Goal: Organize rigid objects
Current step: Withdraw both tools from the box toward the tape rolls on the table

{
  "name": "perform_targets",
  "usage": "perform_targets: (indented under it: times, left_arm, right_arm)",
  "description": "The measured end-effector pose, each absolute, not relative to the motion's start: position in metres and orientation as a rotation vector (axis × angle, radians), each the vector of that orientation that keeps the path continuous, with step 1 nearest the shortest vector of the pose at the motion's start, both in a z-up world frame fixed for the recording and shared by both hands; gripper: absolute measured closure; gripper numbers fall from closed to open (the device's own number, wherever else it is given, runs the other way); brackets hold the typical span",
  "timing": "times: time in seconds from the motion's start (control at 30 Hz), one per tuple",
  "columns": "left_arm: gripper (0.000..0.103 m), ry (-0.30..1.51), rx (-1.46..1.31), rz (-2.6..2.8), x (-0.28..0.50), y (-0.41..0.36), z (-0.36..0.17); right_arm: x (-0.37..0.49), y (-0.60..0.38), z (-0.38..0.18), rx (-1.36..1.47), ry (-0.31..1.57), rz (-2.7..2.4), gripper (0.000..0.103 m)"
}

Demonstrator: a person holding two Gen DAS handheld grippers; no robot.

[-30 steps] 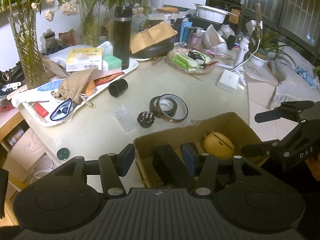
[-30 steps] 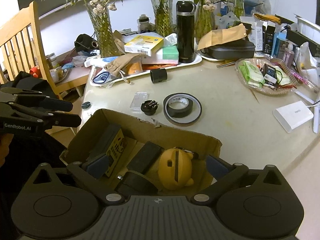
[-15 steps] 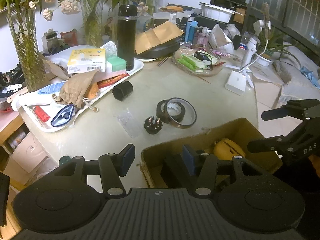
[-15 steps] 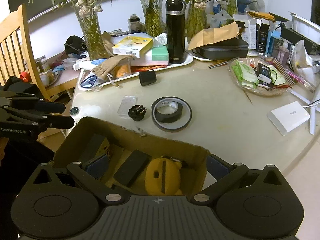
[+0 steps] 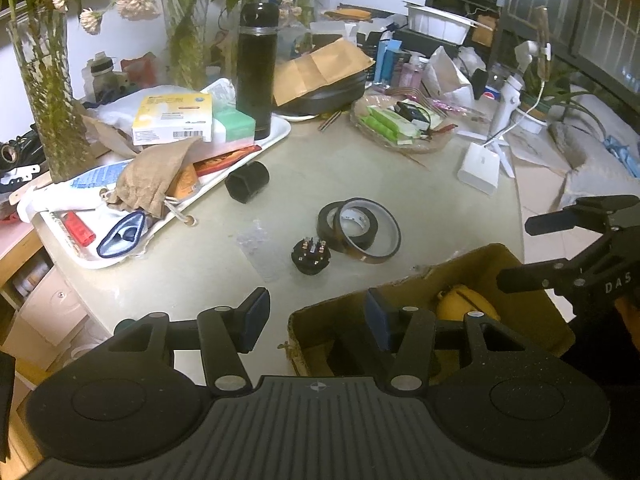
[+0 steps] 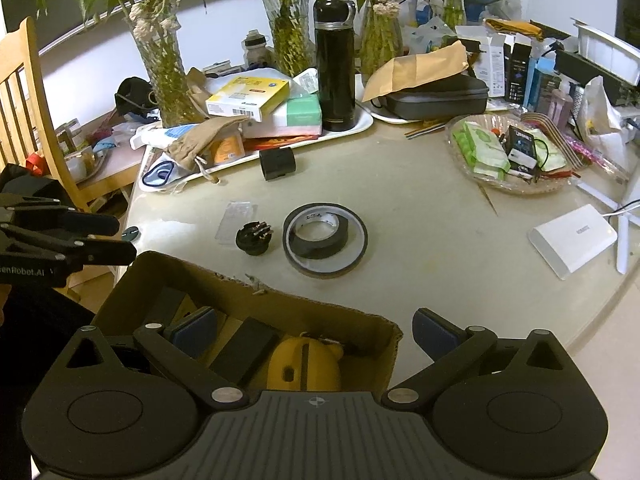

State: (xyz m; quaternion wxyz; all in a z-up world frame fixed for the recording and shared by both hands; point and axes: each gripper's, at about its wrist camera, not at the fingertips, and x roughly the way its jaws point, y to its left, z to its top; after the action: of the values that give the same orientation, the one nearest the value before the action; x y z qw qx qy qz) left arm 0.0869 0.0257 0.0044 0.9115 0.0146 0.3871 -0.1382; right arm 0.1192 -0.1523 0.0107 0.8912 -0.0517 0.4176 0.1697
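Both my grippers flank the cardboard box at the table's near edge: left gripper partly open, straddling the box's left wall without pinching it; right gripper wide apart across its right corner, holding nothing. Probably positioned to steady it for loading. Inside: a yellow object and dark blocks. Beyond, mid-table: plug, tape rolls, black cylinder beside the tray.
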Motion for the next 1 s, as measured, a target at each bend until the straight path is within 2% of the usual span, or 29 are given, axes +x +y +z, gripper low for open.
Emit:
perform_targets:
  times: [1.0]
  left_arm:
    - [0.052,0.803,-0.003,-0.284,0.115,0.023,-0.002]
  right_arm:
    - [0.173,-0.151,0.003,-0.136,0.884,0.351,0.0]
